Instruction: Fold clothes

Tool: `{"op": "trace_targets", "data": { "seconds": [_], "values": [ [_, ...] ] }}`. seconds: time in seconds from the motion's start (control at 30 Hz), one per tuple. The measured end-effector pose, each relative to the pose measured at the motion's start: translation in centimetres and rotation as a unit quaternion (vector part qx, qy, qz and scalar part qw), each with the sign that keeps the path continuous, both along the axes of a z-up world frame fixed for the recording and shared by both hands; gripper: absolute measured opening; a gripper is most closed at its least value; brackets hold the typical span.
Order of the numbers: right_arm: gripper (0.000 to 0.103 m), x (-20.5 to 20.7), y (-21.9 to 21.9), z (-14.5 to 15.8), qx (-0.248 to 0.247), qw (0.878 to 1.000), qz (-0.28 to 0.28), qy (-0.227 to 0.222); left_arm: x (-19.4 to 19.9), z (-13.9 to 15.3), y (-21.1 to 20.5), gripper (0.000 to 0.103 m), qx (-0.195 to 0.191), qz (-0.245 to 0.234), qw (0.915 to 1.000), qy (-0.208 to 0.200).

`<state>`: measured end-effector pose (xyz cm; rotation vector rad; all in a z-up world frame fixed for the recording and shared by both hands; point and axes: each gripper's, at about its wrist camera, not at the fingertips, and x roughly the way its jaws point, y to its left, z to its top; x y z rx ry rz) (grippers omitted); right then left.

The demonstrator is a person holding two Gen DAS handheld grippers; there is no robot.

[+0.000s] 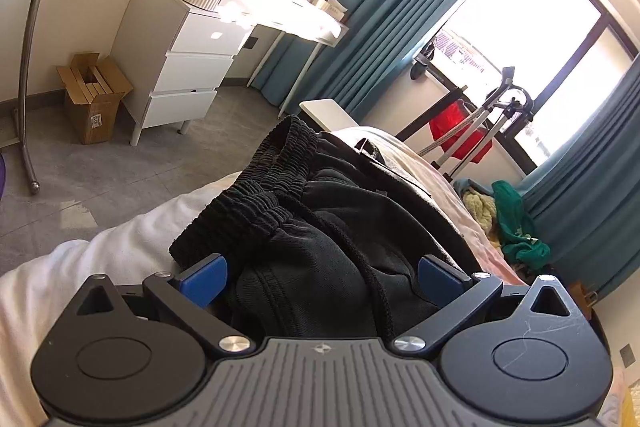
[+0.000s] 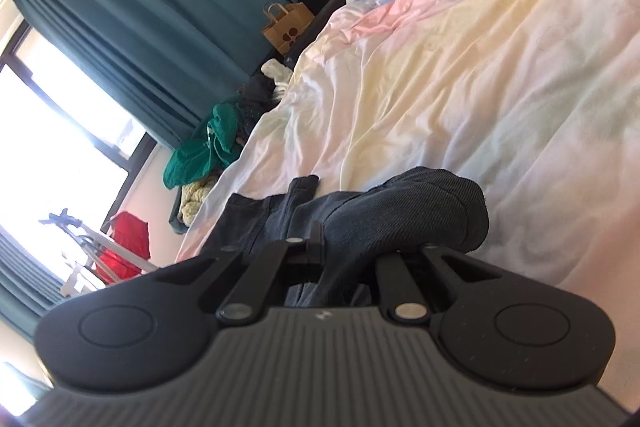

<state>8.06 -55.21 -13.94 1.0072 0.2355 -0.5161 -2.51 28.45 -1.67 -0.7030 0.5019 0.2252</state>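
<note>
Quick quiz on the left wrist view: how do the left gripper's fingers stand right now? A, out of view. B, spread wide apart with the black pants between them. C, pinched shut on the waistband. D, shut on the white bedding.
B: the left gripper has its blue fingers set far apart, with the black pants and their drawstring lying in the gap between them.

Two close, low wrist views over the bed [image 2: 460, 75], both sharing teal curtains [image 1: 384, 11] and window.
</note>
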Motion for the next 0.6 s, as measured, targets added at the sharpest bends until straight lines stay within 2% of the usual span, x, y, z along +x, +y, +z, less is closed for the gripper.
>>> {"op": "trace_targets", "data": {
  "seconds": [0.03,0.17,0.27,0.5,0.6],
  "values": [
    [0.007,-0.1,-0.4,-0.2,0.007,1.0,-0.01,-0.002,0.0,0.0,0.0,0.103,-0.001,-0.001,1.0,0.001],
    [0.007,0.6,-1.3,-2.4,0.029,0.998,-0.014,0.055,0.3,-0.2,0.1,0.103,-0.002,-0.002,1.0,0.006],
    [0.007,0.7,-1.5,-3.4,0.044,0.996,-0.008,0.073,0.5,-0.5,0.2,0.103,-0.007,-0.002,0.9999,0.01],
    [0.007,1.2,-0.2,-2.6,0.007,0.995,0.008,0.095,0.8,-1.0,0.6,0.103,-0.018,0.005,0.9996,0.021],
    [0.007,1.2,0.1,-2.6,0.008,0.995,0.005,0.103,0.8,-1.1,0.7,0.103,-0.022,0.009,0.9994,0.024]
  ]
}}
